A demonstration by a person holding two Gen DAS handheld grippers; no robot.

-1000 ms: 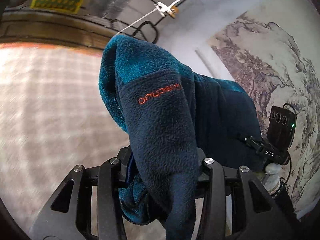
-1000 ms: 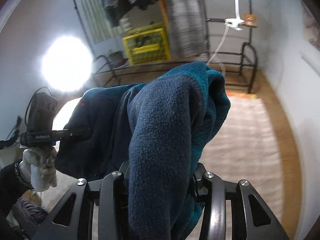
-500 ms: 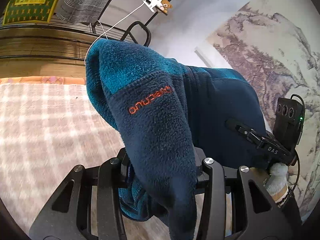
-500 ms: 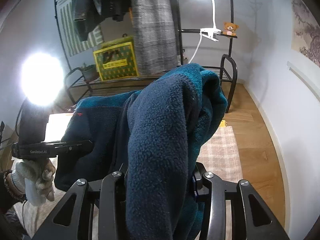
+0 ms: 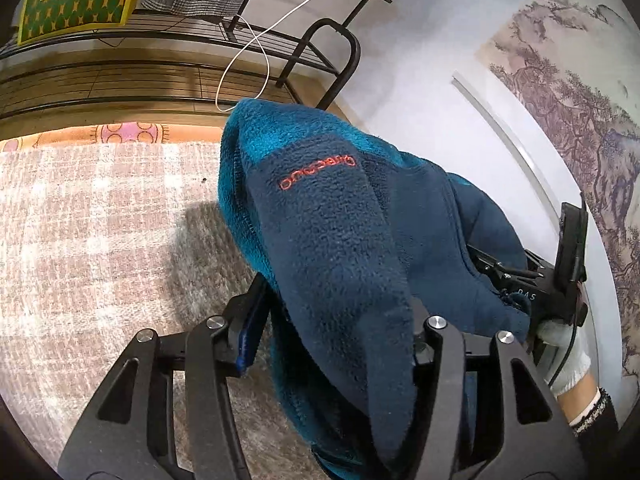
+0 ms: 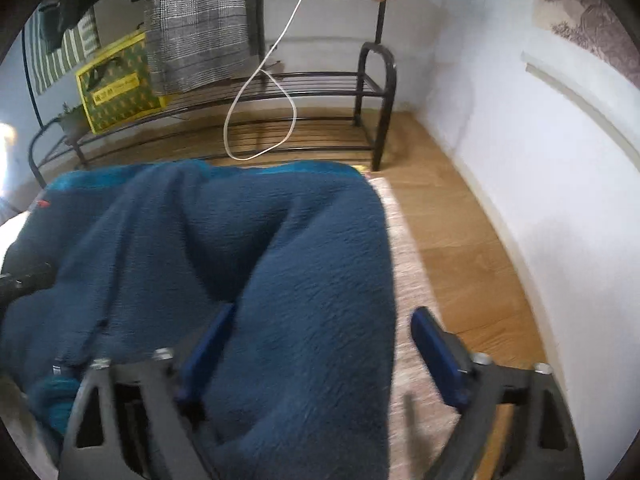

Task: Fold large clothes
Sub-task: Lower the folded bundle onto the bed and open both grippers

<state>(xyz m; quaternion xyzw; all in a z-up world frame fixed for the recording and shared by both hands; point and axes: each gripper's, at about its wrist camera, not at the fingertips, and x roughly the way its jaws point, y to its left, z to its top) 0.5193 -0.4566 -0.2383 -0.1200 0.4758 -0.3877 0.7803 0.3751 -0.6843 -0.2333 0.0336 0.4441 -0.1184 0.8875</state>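
My right hand-held gripper (image 6: 320,348) has just spread its jaws wide; the dark navy fleece jacket with teal trim (image 6: 248,248) lies loose between them, its right pad clear. My left hand-held gripper (image 5: 336,336) has been opening too, the fleece draped through slack, left pad apart. The jacket hangs over the checked beige rug (image 5: 92,216).

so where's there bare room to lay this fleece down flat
The checked rug is bare to the left of the fleece, up to the orange mat at its far edge. In the right wrist view a strip of wood floor is free between rug and wall. It is crowded by the black rack and its dangling white cord.
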